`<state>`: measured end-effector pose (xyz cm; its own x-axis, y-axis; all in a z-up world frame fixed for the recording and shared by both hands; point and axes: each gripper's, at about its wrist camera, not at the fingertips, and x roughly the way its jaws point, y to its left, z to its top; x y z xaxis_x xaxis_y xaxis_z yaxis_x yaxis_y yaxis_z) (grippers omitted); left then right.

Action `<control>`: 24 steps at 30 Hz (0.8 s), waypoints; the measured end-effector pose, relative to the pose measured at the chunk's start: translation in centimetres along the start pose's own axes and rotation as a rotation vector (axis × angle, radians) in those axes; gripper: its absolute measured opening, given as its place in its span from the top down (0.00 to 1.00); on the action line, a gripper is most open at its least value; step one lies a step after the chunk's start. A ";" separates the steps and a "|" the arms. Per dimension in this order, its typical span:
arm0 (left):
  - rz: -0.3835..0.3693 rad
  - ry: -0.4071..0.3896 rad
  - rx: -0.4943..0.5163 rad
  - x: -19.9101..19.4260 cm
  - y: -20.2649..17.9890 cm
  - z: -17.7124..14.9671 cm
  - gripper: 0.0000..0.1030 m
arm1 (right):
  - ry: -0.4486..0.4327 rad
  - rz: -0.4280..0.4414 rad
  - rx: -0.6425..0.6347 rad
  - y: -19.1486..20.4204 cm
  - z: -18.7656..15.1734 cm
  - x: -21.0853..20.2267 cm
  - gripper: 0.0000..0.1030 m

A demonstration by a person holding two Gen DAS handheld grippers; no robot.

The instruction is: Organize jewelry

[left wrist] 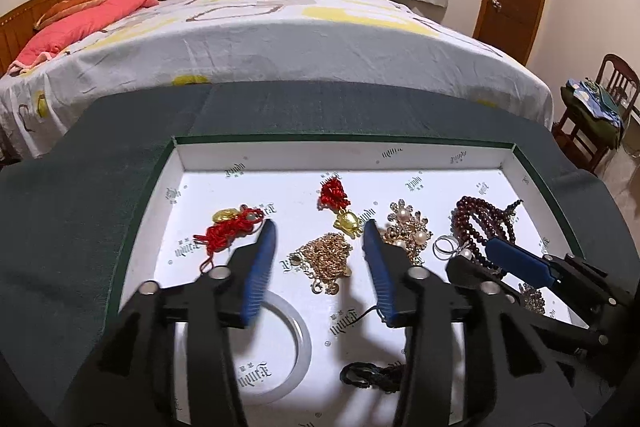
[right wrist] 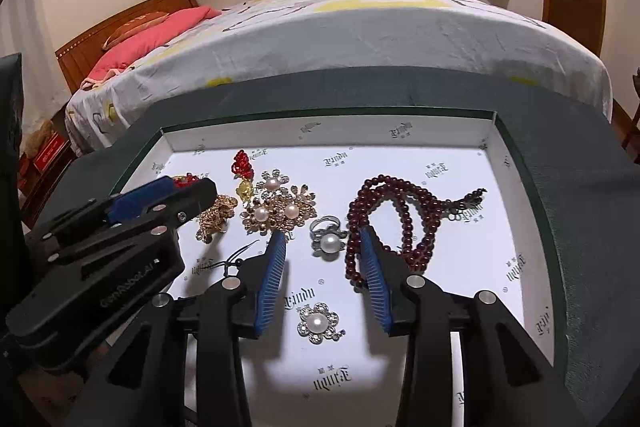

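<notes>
Tangled gold chain necklace [left wrist: 326, 259] lies in the white printed box lid [left wrist: 344, 157], between the left gripper [left wrist: 322, 235] tips; pearl-set silver ring [right wrist: 329, 237] sits between the right gripper [right wrist: 323, 241] tips. Both part-open, holding nothing. Step judged: picking. Next: descend, close squarely, avoid neighbouring dark red bead strand [right wrist: 404, 215].

You see a white tray [left wrist: 404, 155] with grey printed logos and a dark green rim, on dark green cloth [left wrist: 80, 187]. Dark red bead necklace [right wrist: 400, 211], gold chain [left wrist: 326, 259], red knot with gold charm [left wrist: 338, 205], gold-and-pearl brooch [right wrist: 280, 207]. Blue ribbed pads [right wrist: 272, 271] on black grippers.
</notes>
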<state>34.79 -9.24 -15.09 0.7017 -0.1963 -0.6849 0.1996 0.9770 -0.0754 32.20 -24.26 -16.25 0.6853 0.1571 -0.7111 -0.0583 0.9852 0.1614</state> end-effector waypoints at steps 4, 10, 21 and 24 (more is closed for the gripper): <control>0.013 -0.019 0.017 -1.4 -0.4 -0.1 0.40 | -0.021 -0.021 -0.012 0.2 -0.2 -1.2 0.51; 0.023 -0.050 0.006 -5.3 -0.7 -1.1 0.23 | -0.066 -0.063 -0.018 0.2 -1.3 -4.8 0.38; 0.106 -0.105 0.011 -16.4 -0.5 -5.2 0.11 | -0.134 -0.112 0.015 -0.7 -5.4 -15.3 0.28; 0.124 -0.135 0.009 -20.0 -0.5 -6.1 0.09 | -0.171 -0.115 -0.005 -0.1 -6.3 -18.9 0.27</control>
<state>16.51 -5.25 -5.75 0.8068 -0.0842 -0.5848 0.1115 0.9937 0.0109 14.67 -26.88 -7.18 0.8010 0.0299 -0.5979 0.0244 0.9963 0.0825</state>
